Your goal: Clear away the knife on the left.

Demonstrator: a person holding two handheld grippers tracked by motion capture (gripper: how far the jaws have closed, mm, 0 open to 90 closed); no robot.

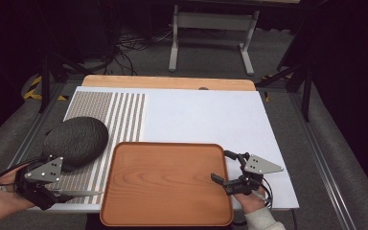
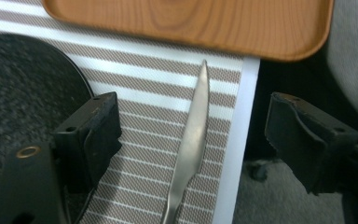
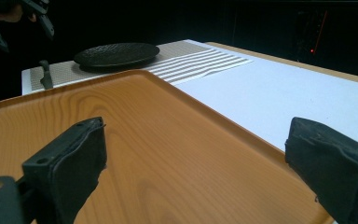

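A silver table knife [image 2: 191, 140] lies on the striped placemat [image 2: 140, 93] near the table's front left, its tip towards the wooden tray [image 1: 165, 182]. My left gripper [image 1: 48, 189] hovers over the knife's handle end, open, with one jaw on each side of the blade and neither touching it. A dark textured plate [image 1: 75, 140] rests on the mat just behind this gripper. My right gripper [image 1: 220, 165] is open at the tray's right rim, one jaw over the tray floor [image 3: 144, 140] and the other over the white table beside it.
The white tabletop [image 1: 206, 117] stretches behind and to the right of the tray. The tray's front edge overhangs the table's near edge. Beyond the table are a wooden strip [image 1: 167, 82], floor cables and a grey stand [image 1: 211, 33].
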